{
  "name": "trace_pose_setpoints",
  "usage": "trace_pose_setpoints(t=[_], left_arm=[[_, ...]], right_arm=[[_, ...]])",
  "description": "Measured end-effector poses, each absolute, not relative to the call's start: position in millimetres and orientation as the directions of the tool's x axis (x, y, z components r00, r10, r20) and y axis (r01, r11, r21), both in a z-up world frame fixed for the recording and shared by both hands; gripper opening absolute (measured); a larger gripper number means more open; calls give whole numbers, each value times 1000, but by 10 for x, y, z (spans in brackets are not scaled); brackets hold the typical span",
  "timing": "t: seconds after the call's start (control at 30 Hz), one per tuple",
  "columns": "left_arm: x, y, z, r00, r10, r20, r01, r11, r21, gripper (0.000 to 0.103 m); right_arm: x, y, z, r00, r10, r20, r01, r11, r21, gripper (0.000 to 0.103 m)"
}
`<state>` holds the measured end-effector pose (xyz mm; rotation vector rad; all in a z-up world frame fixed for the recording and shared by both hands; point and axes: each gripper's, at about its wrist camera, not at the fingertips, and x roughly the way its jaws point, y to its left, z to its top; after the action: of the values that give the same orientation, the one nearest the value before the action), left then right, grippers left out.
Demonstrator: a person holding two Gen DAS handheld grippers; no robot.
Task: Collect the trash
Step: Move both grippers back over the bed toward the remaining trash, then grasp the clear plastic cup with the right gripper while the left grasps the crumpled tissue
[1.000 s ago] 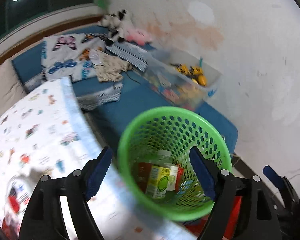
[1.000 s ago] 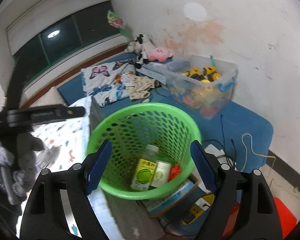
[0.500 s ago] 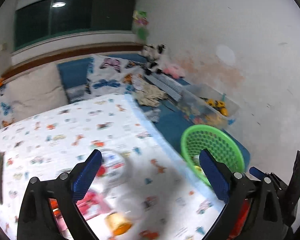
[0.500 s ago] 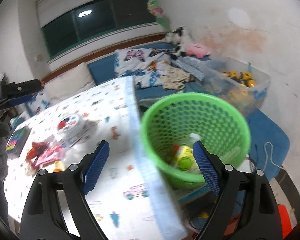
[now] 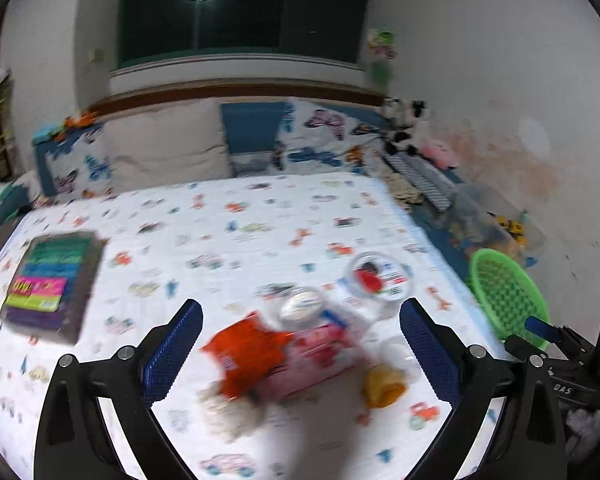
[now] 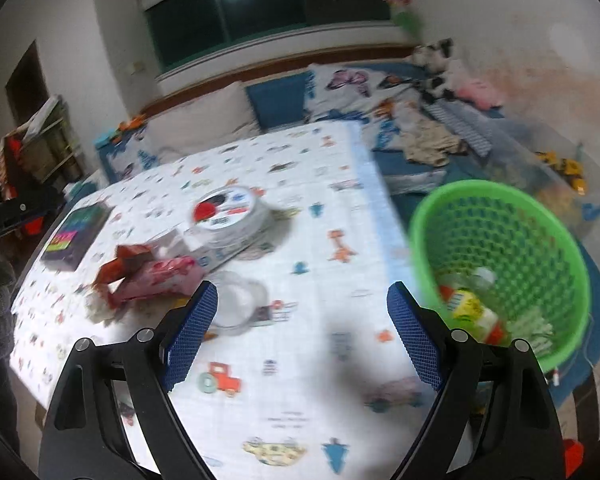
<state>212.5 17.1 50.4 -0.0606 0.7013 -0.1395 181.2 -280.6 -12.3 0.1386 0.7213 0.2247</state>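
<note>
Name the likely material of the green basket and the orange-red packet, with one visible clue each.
Green basket: probably moulded plastic, judging by its uniform colour and regular perforated wall. Orange-red packet: likely thin plastic or foil wrapper, crumpled in shape; blur leaves this uncertain.

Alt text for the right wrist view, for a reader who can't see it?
The open, empty right gripper hovers above a patterned tablecloth. Wrappers and a round tub lie left; a green basket holding bottles stands off the right edge.

White walls (image 5: 480, 40); dark window (image 5: 240, 24); blue bench (image 5: 256, 132) beneath.
</note>
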Motion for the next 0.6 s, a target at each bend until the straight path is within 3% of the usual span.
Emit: trace_pose_setpoints(t=[0.6], left_arm=[[1842,1064,44,708,-57,-703,-58,989,-139,95]], right_arm=[[2360,-2040,-713,568,339,-750,-280,936,212,83]])
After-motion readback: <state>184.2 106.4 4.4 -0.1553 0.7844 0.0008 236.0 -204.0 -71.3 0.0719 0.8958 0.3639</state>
